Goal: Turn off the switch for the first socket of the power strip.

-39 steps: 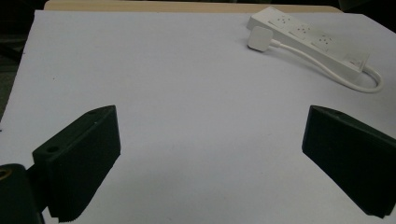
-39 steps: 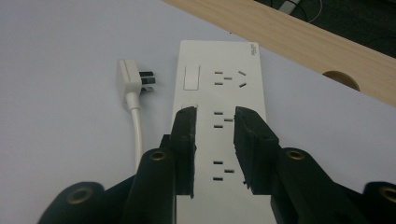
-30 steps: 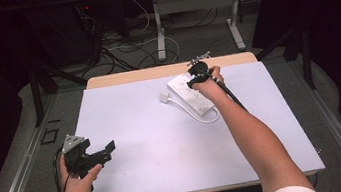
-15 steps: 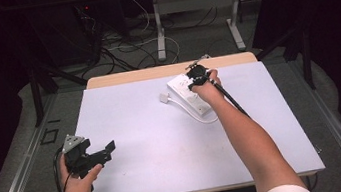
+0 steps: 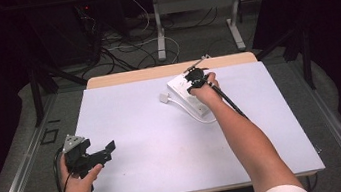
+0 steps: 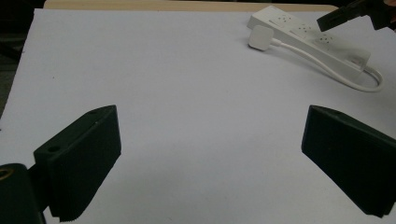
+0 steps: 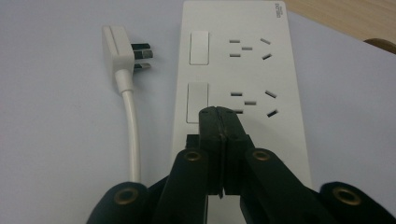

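Pressed flat together with nothing between them, the jaws of the right gripper [image 7: 218, 116] hang over a white power strip [image 7: 280, 70], tips at the second socket group, just beside its rocker switch [image 7: 197, 101]. Judged from that pose, the work in hand is pushing a switch or probing the sockets, and it looks barely begun: every socket visible in the right gripper view is vacant, and whether the tips touch the strip cannot be told. Beside the strip, on the side of the switches, lies the strip's own plug [image 7: 122, 49], prongs pointing toward the strip, its white cord [image 7: 131, 135] running back alongside the strip's long edge. Seen from the high view, the strip [image 5: 184, 94] sits toward the far edge of the white table [image 5: 165, 142], the right gripper [image 5: 195, 78] above its far end. Well apart from the strip, at the near left corner, the left gripper [image 5: 108, 152] hovers with jaws spread wide and empty, aimed across the table toward the strip [image 6: 308, 37]. No box, tray or other container stands near the strip; its sockets are the only receptacles, all unfilled.
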Action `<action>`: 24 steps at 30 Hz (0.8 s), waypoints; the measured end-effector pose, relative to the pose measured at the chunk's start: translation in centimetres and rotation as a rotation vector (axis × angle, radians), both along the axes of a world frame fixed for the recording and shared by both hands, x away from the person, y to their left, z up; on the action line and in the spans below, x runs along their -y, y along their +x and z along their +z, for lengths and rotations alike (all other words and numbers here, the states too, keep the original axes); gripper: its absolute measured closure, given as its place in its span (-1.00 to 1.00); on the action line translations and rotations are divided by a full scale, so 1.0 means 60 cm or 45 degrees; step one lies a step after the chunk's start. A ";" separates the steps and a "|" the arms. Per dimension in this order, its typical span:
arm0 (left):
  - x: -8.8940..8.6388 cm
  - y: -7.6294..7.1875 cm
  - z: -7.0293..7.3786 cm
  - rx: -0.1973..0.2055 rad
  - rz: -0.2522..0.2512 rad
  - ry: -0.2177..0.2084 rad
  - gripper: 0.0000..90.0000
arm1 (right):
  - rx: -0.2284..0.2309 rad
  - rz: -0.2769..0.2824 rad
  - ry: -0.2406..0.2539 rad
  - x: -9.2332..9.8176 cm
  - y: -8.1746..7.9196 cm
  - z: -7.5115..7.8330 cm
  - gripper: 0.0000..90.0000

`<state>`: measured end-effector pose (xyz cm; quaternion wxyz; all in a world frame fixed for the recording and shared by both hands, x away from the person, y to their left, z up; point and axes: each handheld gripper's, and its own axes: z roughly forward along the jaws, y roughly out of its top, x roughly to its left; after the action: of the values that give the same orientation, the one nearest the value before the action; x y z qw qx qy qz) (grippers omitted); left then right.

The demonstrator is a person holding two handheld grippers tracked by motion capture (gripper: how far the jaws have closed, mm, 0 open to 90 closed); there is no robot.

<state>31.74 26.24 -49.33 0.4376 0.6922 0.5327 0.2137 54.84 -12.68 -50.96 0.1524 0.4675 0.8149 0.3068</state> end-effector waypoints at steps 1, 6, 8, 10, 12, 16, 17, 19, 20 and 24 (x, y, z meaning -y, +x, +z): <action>0.000 0.000 0.000 0.000 -0.001 0.002 -0.89 | -0.005 -0.010 -0.010 -0.001 -0.001 0.000 1.00; 0.000 0.000 0.000 0.000 0.001 -0.001 -0.89 | -0.032 -0.006 -0.019 -0.005 -0.002 -0.005 1.00; 0.000 0.000 0.000 -0.001 0.001 -0.001 -0.89 | -0.026 0.001 -0.027 -0.006 -0.002 -0.007 1.00; 0.000 0.000 0.000 -0.001 0.001 -0.001 -0.89 | -0.050 -0.013 -0.024 -0.009 -0.003 -0.008 1.00; 0.000 0.000 0.000 -0.001 0.002 -0.002 -0.89 | -0.041 0.015 -0.029 -0.008 -0.002 -0.010 1.00; -0.001 0.000 0.000 -0.001 0.002 -0.002 -0.89 | -0.020 0.017 -0.009 -0.011 -0.001 -0.015 1.00; -0.001 0.000 0.000 0.000 0.003 -0.002 -0.89 | -0.045 0.017 -0.036 -0.010 -0.002 -0.012 1.00; -0.001 0.000 0.000 0.001 0.002 -0.002 -0.89 | -0.051 0.007 -0.042 -0.011 -0.002 -0.013 1.00; -0.001 0.000 0.000 0.001 0.002 -0.002 -0.89 | -0.053 0.009 -0.044 -0.011 -0.002 -0.014 1.00; -0.001 0.000 0.000 0.000 0.002 -0.002 -0.89 | -0.055 0.011 -0.039 -0.011 -0.002 -0.016 1.00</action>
<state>31.75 26.30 -49.33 0.4379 0.6915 0.5333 0.2137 54.69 -12.04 -51.90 0.1406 0.4682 0.8246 0.2847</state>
